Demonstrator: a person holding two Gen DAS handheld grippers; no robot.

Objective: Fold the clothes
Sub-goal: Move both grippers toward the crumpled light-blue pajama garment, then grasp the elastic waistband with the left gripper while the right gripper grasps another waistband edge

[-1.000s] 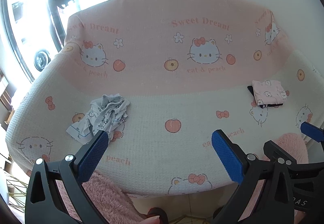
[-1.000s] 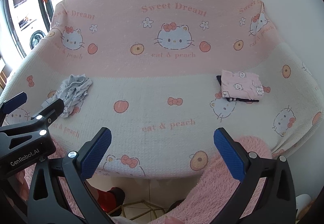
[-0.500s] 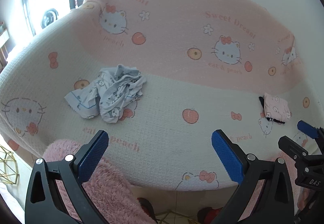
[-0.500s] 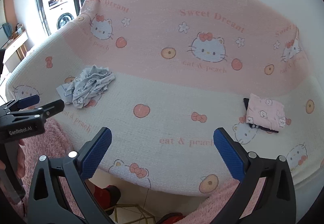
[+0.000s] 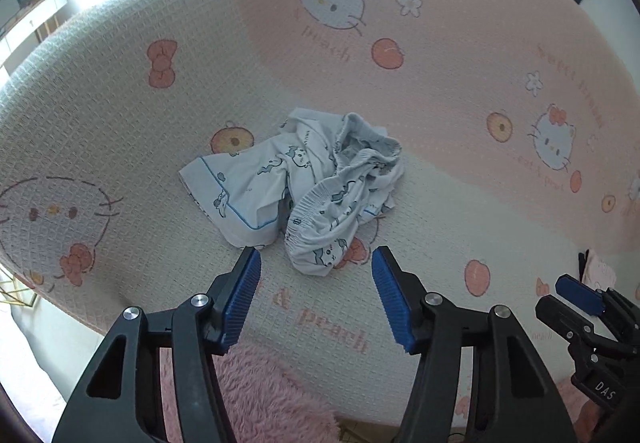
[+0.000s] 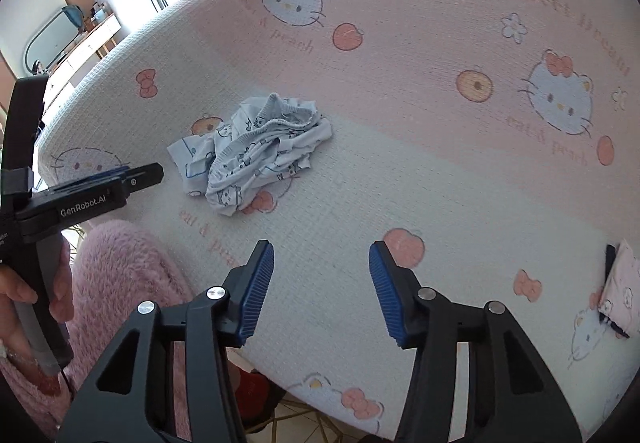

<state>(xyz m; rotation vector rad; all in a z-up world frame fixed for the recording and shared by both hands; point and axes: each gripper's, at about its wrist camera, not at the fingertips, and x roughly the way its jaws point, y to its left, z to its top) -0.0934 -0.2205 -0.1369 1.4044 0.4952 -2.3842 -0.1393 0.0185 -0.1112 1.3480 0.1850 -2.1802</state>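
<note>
Lying crumpled at the centre of the left wrist frame, a pale blue printed garment [image 5: 304, 187] is seen on a sofa draped in a pink and cream cat-and-peach cover [image 5: 120, 115], with the folding apparently not yet begun and the reach toward the heap judged to be the step in hand. The left gripper [image 5: 316, 283] is pictured low in the frame with its jaws moderately wide and empty, its blue pads just short of the garment's near edge. The right gripper [image 6: 320, 283] is shown at the bottom centre of its own view, likewise parted and holding nothing, well apart from the heap, which sits at centre left there [image 6: 256, 159]. For the next move, a hem or the elastic waistband would probably have to be pinched and the cloth lifted and spread flat before any fold is made; which edge is which cannot be told surely in the tangle. A folded pink garment [image 6: 620, 283] is seen at the right edge of the right wrist frame, well clear. A fluffy pink sleeve [image 6: 128, 275] is visible at lower left. Nothing is seen lying between the grippers and the heap.
</note>
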